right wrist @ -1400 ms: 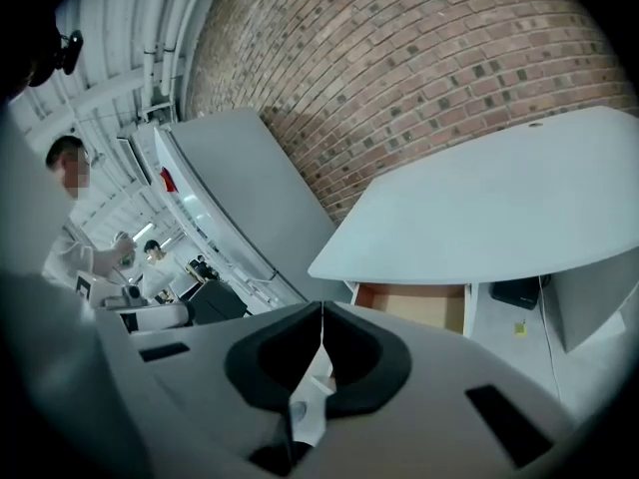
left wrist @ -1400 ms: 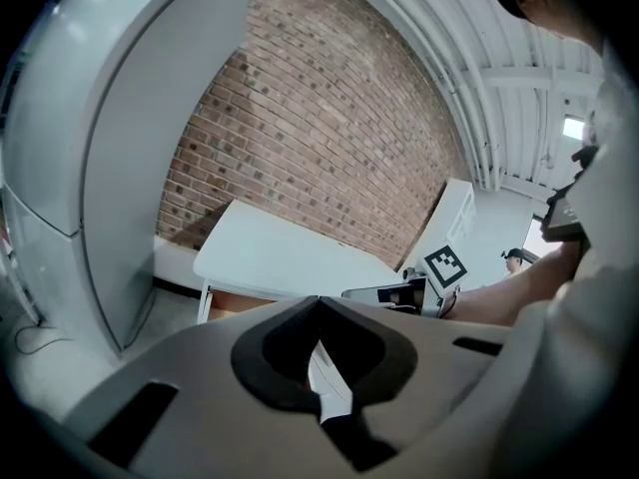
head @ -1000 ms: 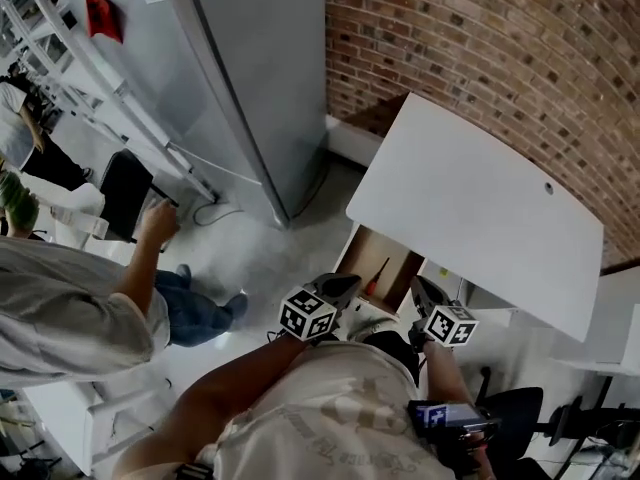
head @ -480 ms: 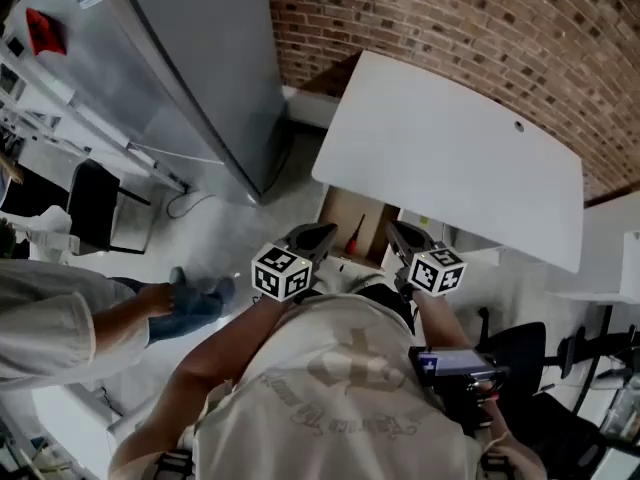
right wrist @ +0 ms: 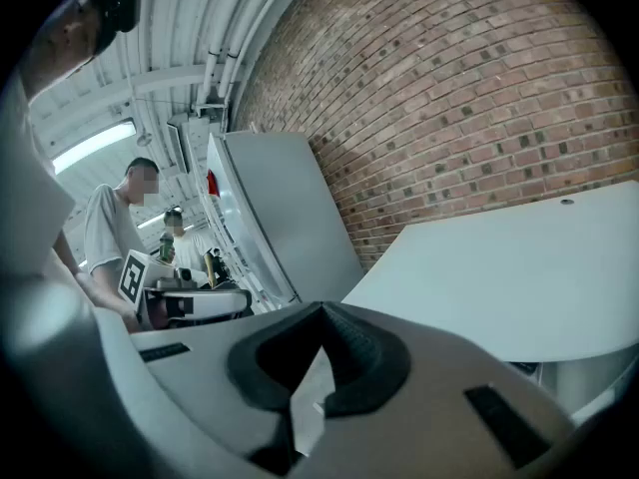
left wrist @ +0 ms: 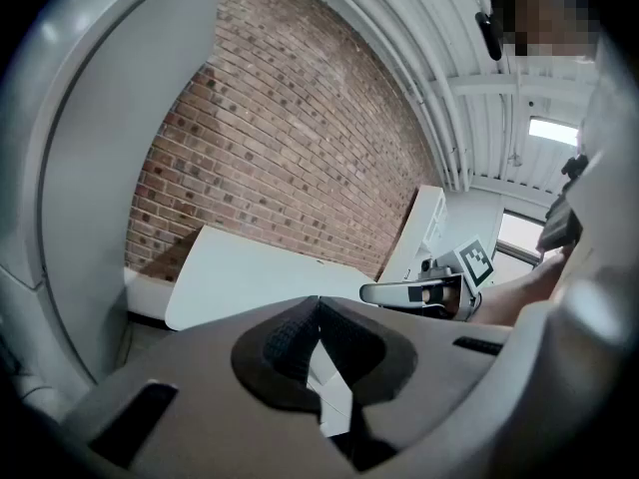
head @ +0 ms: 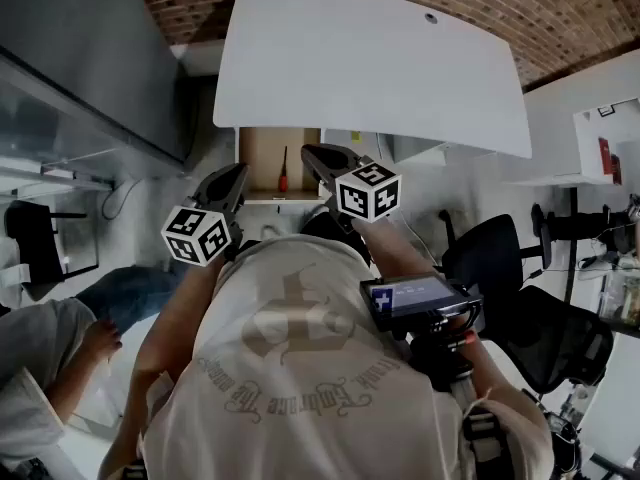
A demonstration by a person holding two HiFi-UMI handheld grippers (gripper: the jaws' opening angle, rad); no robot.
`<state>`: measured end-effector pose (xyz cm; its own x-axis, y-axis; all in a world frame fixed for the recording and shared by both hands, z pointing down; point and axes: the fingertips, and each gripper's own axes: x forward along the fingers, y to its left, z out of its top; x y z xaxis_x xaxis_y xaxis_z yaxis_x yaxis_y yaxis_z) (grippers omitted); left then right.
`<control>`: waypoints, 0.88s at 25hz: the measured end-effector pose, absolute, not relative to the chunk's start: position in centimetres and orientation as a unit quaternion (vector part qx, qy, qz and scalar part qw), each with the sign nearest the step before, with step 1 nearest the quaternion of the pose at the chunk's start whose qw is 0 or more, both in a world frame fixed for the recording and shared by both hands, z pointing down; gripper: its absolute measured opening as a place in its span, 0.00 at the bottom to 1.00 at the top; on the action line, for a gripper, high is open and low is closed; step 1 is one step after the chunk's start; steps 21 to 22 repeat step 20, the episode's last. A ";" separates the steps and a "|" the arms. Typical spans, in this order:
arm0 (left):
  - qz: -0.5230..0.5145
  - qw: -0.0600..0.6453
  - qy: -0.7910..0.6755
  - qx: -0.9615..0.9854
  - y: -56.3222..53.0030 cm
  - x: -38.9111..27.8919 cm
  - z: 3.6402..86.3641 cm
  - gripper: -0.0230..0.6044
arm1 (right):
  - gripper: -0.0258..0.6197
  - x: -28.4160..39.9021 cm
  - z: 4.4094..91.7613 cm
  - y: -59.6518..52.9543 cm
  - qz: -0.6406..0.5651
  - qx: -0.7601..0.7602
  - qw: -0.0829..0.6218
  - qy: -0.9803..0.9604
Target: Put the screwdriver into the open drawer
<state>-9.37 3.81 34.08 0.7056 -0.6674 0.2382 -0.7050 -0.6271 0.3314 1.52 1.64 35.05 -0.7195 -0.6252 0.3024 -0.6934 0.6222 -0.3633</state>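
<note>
A screwdriver (head: 284, 172) with a red handle lies inside the open wooden drawer (head: 262, 148) under the white table (head: 370, 58). My left gripper (head: 238, 172) hovers just left of the drawer front, shut and empty; its jaws meet at the tip in the left gripper view (left wrist: 318, 303). My right gripper (head: 308, 152) hangs at the drawer's right side, also shut with nothing in it (right wrist: 321, 309). Each gripper shows in the other's view: the right gripper (left wrist: 414, 292) and the left gripper (right wrist: 190, 302). Both point roughly level toward the table and brick wall.
A tall grey cabinet (head: 80, 58) stands left of the table. A brick wall (head: 540, 8) runs behind it. A black office chair (head: 500, 258) sits at the right. A bystander (head: 45, 368) crouches at lower left. A small device (head: 420, 296) hangs on my chest.
The head view has swung, so the table and drawer now sit at top centre. Both grippers have risen a little in front of the drawer. The bystander has shifted to the lower left.
</note>
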 end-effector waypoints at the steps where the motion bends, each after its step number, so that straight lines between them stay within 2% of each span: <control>1: 0.047 0.204 -0.380 0.901 3.7 -9.3 34.1 0.07 | 0.08 1.5 35.1 1.6 0.233 0.368 0.073 -0.897; 22: 0.058 0.204 -0.371 0.904 4.5 -8.8 34.1 0.07 | 0.08 1.4 34.9 2.6 0.232 0.369 0.067 -0.897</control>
